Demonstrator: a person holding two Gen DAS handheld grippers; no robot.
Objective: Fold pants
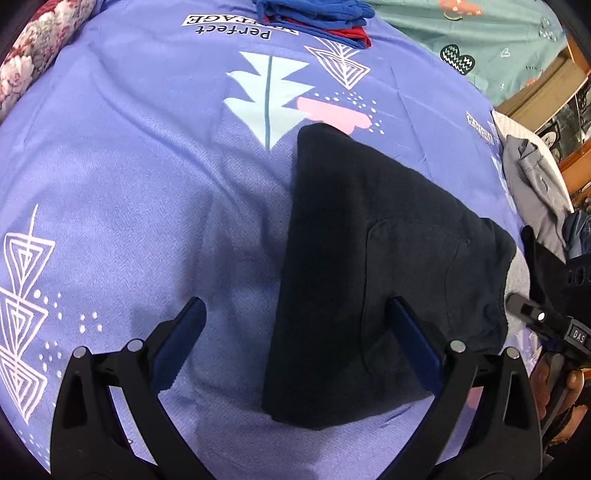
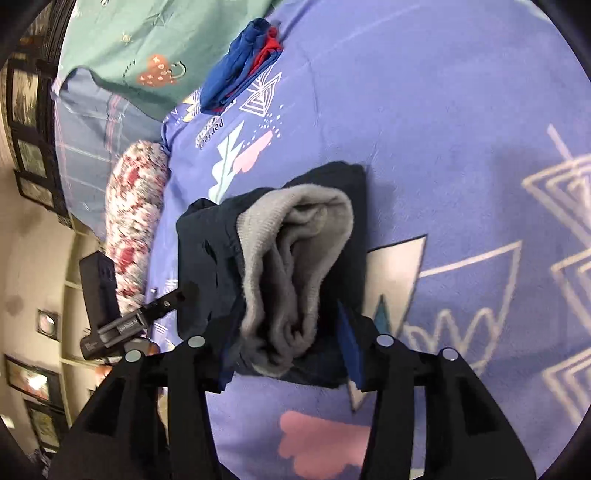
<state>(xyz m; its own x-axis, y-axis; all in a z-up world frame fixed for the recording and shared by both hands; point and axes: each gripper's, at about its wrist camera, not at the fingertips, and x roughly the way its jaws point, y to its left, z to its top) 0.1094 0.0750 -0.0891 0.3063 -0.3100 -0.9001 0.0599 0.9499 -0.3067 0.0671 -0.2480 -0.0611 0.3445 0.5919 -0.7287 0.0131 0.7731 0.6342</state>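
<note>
Purple bed sheet point(image 1: 129, 166) with white tree and triangle prints fills the left wrist view; dark pants point(image 1: 369, 258) lie folded into a compact stack right of centre, flat on the sheet. Left gripper point(image 1: 295, 343) is spread wide, one finger over bare sheet, the other over the pants' near part, nothing pinched. Blue and red clothes point(image 1: 314, 18) sit at the far edge, grey garment point(image 1: 532, 184) at right, floral cushion point(image 1: 33, 55) at top left. Right wrist view: same sheet point(image 2: 443, 110), pants point(image 2: 207, 240) seen from the waistband end, grey lining point(image 2: 295, 240) showing in the open folds. Right gripper point(image 2: 284, 347) is spread, fingers either side of the waistband end, not visibly pressing it. Left gripper's tip point(image 2: 162, 306) shows beside the pants' left edge. Blue-red clothes point(image 2: 240, 62) lie farther up.
</note>
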